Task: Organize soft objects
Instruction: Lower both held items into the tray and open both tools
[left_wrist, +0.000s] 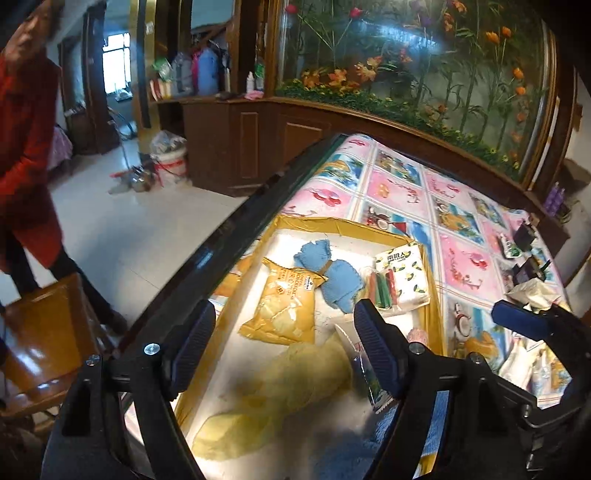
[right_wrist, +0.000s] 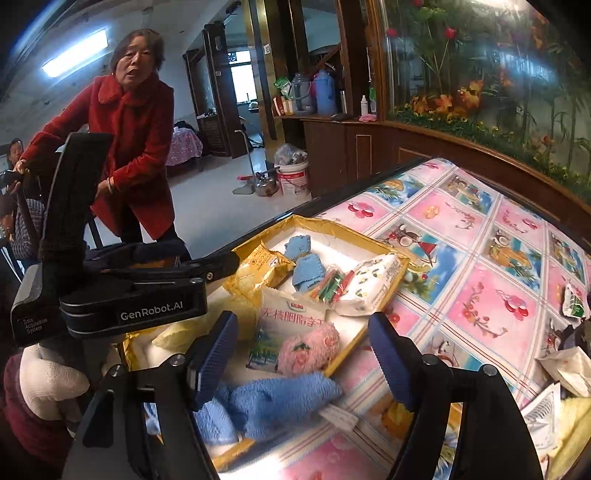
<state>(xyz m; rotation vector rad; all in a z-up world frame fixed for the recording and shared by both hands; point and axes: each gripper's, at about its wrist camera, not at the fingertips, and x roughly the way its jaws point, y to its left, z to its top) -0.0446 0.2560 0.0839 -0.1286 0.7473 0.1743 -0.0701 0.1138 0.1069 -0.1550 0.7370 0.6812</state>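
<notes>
A gold-rimmed white tray (left_wrist: 332, 222) (right_wrist: 373, 254) lies on the patterned tablecloth. It holds a yellow snack bag (left_wrist: 284, 306), a blue knitted piece (left_wrist: 328, 273), a packet of coloured sticks (left_wrist: 382, 291), a tissue pack (left_wrist: 402, 277), a yellow cloth (left_wrist: 277, 398), a white printed pouch (right_wrist: 288, 317) and a pink plush (right_wrist: 308, 349). A blue towel (right_wrist: 277, 402) drapes over the tray's near edge. My left gripper (left_wrist: 286, 347) hovers open above the yellow cloth. My right gripper (right_wrist: 303, 356) hangs open over the towel and plush, holding nothing.
A person in a red coat (right_wrist: 136, 147) stands left of the table by a wooden chair (left_wrist: 48, 332). The table's dark edge (left_wrist: 236, 236) runs diagonally. Crumpled tissues and small packets (right_wrist: 569, 365) lie at the right. A wooden cabinet with a flower display (left_wrist: 406, 74) backs the table.
</notes>
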